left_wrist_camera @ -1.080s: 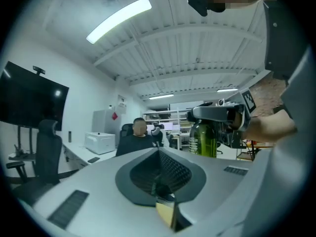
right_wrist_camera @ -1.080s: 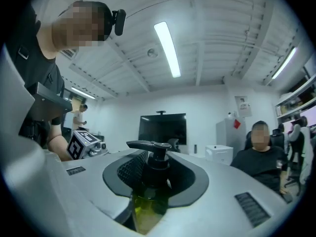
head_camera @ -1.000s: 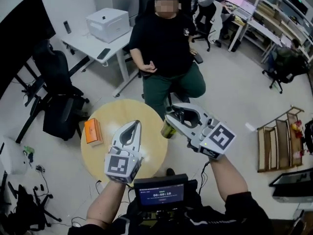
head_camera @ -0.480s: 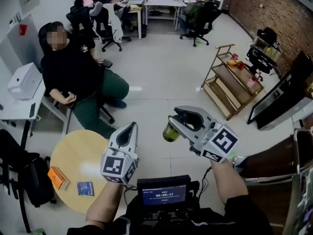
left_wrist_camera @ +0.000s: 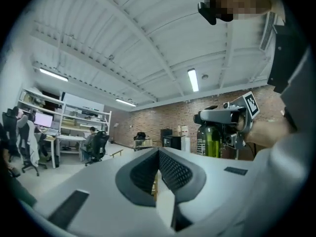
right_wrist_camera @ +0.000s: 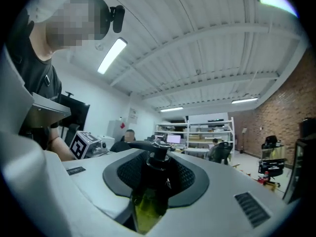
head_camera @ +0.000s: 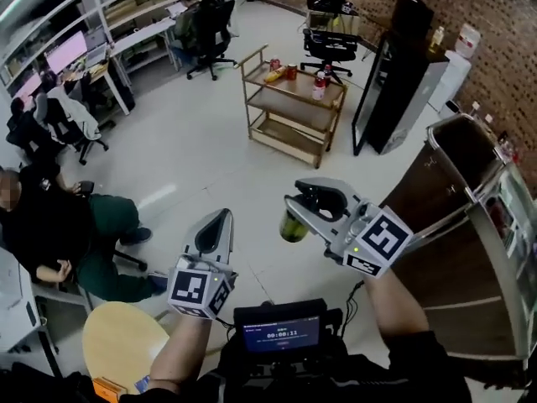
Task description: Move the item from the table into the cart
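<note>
My right gripper [head_camera: 304, 206] is shut on a green pump bottle [head_camera: 292, 226], which it holds in the air over the floor. In the right gripper view the bottle [right_wrist_camera: 149, 194] stands between the jaws with its black pump head on top. My left gripper [head_camera: 218, 221] is shut and empty, level with the right one; in its own view the pads [left_wrist_camera: 168, 169] meet and the bottle [left_wrist_camera: 210, 140] shows at the right. The wooden cart [head_camera: 293, 100] stands ahead across the floor with a few bottles and cans on its top shelf. The round table [head_camera: 117, 342] lies behind at the lower left.
A seated person [head_camera: 50, 233] is at the left beside the table. A tall black cabinet [head_camera: 401, 65] stands right of the cart, and a dark counter [head_camera: 470, 175] runs along the right. Desks and office chairs [head_camera: 205, 23] line the far side. An orange box [head_camera: 106, 389] lies on the table.
The view has swung away from the table to the cart. The table has slid to the lower left and the cart has come to the centre top. The right gripper still holds the bottle.
</note>
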Motion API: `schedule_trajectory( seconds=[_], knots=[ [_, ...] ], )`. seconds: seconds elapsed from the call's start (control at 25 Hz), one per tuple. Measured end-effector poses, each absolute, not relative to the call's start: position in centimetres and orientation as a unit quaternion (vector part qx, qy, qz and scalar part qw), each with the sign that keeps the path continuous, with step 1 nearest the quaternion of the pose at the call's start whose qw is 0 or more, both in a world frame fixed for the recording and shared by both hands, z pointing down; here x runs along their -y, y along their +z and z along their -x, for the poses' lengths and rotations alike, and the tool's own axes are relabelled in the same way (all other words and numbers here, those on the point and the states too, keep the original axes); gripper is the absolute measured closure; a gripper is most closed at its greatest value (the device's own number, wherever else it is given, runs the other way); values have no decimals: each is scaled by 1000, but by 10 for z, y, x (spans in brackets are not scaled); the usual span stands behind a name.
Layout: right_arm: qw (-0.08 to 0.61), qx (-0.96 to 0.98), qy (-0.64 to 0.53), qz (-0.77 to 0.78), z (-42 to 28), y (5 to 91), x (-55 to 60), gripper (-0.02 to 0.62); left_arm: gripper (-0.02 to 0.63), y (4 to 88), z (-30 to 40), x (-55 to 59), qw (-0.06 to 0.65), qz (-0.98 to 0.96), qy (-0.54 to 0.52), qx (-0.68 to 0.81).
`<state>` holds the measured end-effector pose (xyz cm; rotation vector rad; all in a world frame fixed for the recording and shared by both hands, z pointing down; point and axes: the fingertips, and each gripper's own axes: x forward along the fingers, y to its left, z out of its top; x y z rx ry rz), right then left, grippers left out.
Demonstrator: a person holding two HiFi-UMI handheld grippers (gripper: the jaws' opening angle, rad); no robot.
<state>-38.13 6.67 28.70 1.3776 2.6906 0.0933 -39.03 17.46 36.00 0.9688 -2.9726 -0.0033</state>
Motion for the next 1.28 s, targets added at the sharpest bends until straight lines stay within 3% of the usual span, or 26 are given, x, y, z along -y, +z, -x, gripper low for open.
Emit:
schedule_trajectory(
  seconds=[0.12, 0.28, 0.56, 1.28],
  knots=[
    [55, -918, 32, -393, 391, 286, -40, 483, 595, 360, 415, -144, 22, -367, 4, 930],
    [46, -959, 47, -277, 383, 281, 51, 483, 595, 349, 435, -41, -16, -485, 9, 874],
    [45, -992, 45, -108, 318, 275, 210, 492, 595, 345, 399, 134, -29, -628, 16, 778],
    [22, -984, 51, 167, -40, 273, 585, 491, 595, 326, 51, 563, -36, -817, 16, 575]
  ],
)
